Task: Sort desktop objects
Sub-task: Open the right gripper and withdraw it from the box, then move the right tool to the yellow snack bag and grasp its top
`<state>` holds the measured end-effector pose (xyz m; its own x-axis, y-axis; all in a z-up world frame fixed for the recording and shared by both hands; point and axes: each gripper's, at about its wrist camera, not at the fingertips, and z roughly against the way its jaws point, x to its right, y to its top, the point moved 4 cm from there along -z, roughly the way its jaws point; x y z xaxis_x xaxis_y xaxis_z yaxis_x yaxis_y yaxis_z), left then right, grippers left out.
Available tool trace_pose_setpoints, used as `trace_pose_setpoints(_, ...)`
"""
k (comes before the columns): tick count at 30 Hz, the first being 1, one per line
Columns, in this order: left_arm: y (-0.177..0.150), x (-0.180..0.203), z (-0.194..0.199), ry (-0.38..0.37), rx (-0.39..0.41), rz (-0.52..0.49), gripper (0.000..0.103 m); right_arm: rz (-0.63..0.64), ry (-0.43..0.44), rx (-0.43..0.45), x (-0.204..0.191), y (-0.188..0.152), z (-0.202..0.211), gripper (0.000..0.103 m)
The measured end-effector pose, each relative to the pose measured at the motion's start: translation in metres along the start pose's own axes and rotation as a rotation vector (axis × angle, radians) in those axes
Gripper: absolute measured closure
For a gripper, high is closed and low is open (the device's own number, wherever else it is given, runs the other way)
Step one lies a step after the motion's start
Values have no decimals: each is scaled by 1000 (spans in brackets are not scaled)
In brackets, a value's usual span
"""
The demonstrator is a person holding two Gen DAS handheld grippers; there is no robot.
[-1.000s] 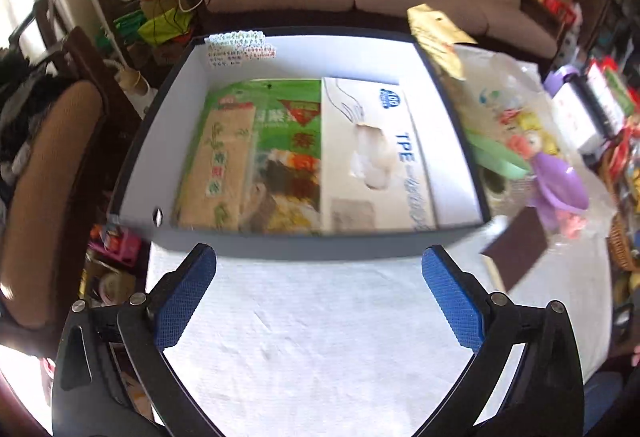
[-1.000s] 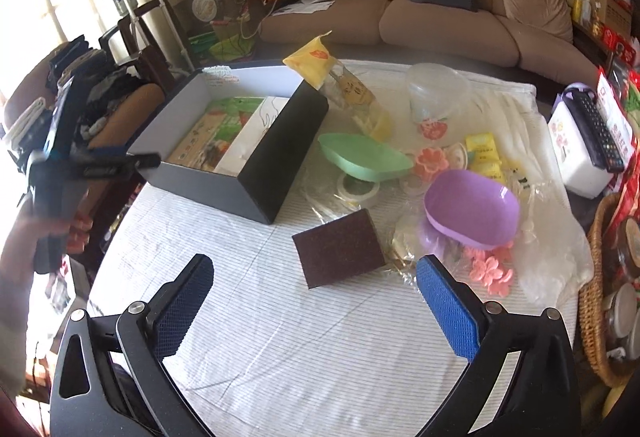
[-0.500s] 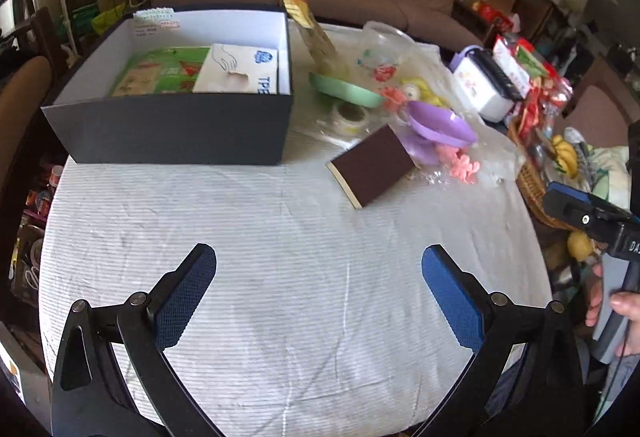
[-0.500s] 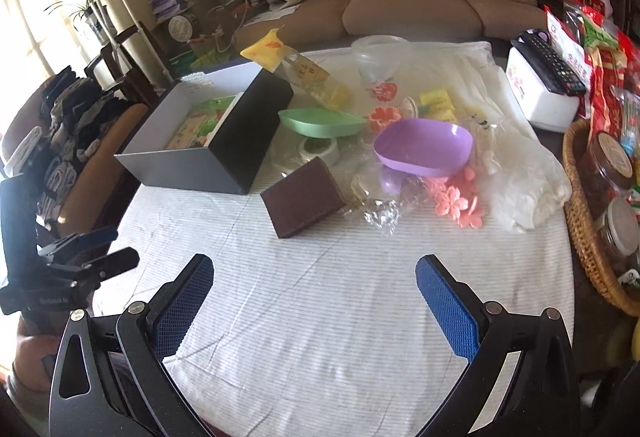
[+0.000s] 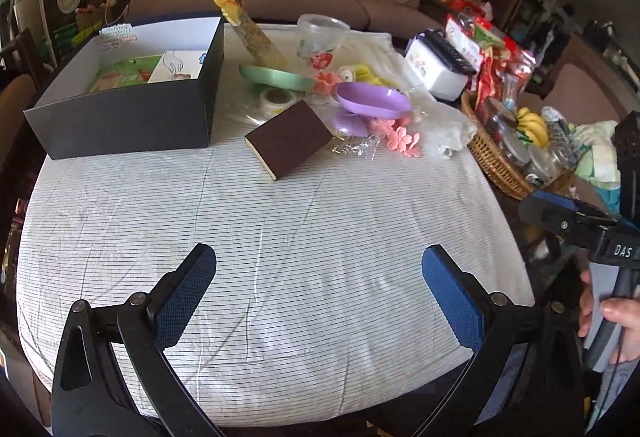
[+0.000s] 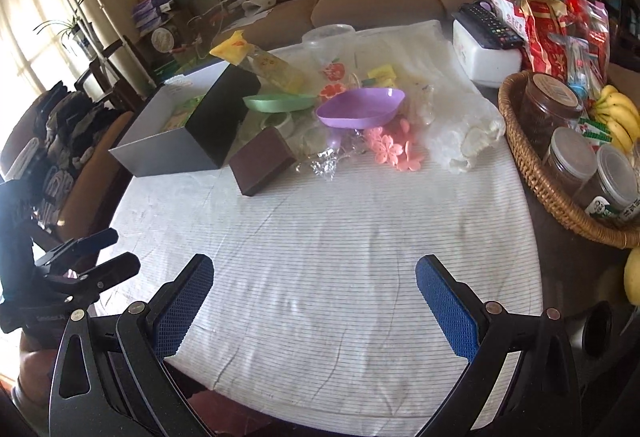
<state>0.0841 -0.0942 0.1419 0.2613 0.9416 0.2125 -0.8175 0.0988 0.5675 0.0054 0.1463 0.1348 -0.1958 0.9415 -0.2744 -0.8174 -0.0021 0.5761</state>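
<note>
Strong daylight is admitted from the glaring left-hand window; the white striped tablecloth point(image 6: 320, 237) is brightly lit, edges are bent and darkened.

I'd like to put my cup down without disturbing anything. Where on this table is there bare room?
The near half of the striped tablecloth is bare, from the brown sponge down to the table's near edge. It is bordered by the dark box at far left and the wicker basket at right. Around the purple dish and green dish it is crowded.
</note>
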Motion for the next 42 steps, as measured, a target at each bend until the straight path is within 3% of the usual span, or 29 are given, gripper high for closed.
trace_pose_setpoints(5, 13, 8, -12, -3, 8, -29, 0, -33, 6, 1, 14, 4, -11, 0)
trace_pose_setpoints(11, 43, -9, -50, -15, 30, 23, 0, -60, 25, 10, 27, 23, -46, 0)
trace_pose_setpoints(16, 81, -36, -73, -6, 86, 93, 0, -49, 70, 24, 19, 57, -75, 0)
trace_pose_setpoints(19, 109, -51, -84, -13, 104, 144, 0, 19, 52, 67, 5, 87, -87, 0)
trace_pose_setpoints(23, 144, -62, -93, 45, 138, 118, 0, 74, 53, 128, -7, 116, -103, 0)
trace_pose_setpoints(26, 151, -81, -89, 24, 164, 188, 0, 74, 73, 140, -14, 132, -119, 0)
trace_pose_setpoints(28, 152, -100, -85, 7, 179, 256, 0, 111, 59, 166, -26, 152, -127, 0)
trace_pose_setpoints(31, 158, -129, -76, 50, 224, 313, 0, 209, 22, 224, -57, 195, -144, 0)
trace_pose_setpoints(34, 160, -152, -72, 76, 246, 348, 0, 242, 73, 225, -93, 236, -172, 4)
trace_pose_setpoints(37, 157, -168, -80, 55, 219, 396, 0, 249, 127, 213, -127, 269, -206, 20)
trace_pose_setpoints(42, 153, -168, -93, 23, 171, 395, 0, 195, 187, 153, -167, 307, -262, 21)
